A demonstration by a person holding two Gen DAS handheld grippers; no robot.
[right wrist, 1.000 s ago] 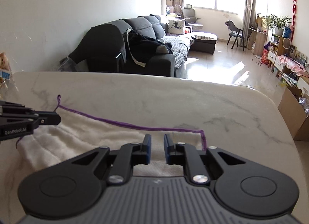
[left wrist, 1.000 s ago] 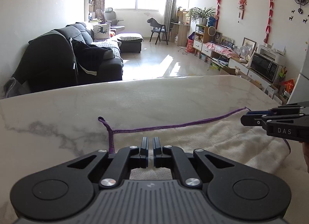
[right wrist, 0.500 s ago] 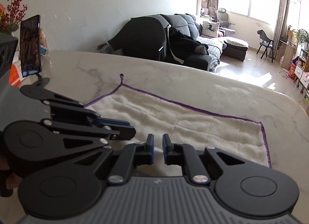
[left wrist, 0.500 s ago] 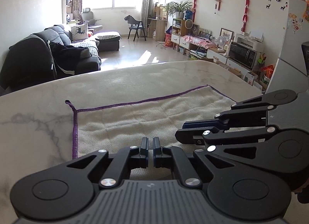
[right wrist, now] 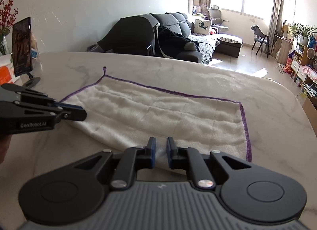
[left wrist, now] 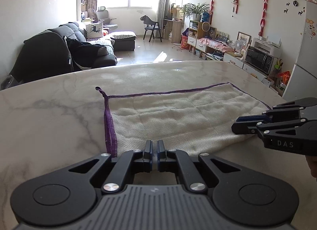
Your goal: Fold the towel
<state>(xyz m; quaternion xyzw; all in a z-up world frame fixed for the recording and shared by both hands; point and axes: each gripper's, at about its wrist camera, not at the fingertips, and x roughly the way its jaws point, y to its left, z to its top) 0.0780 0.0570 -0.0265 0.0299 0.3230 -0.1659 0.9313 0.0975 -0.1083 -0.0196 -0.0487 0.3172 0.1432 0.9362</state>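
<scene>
A white towel (left wrist: pixel 178 115) with purple stitched edges lies flat on the marble table (left wrist: pixel 59 121), with a hanging loop at its far left corner. My left gripper (left wrist: pixel 155 150) is shut on the towel's near edge, close to the left purple hem. In the right wrist view the towel (right wrist: pixel 158 111) spreads ahead, and my right gripper (right wrist: pixel 160 150) is shut on a bunched bit of its near edge. Each gripper shows in the other's view: the right gripper (left wrist: pixel 237 124) at the towel's right end, the left gripper (right wrist: pixel 79 114) at its left end.
A phone on a stand (right wrist: pixel 21 45) and red flowers (right wrist: pixel 7 12) sit at the table's far left. The table's rounded far edge (right wrist: pixel 267 83) drops to the living-room floor. A hand (left wrist: pixel 312 164) shows behind the right gripper.
Half a second ago the two grippers were close side by side; now they stand apart at the towel's two ends. The towel, bunched a second ago, now lies smooth and spread.
</scene>
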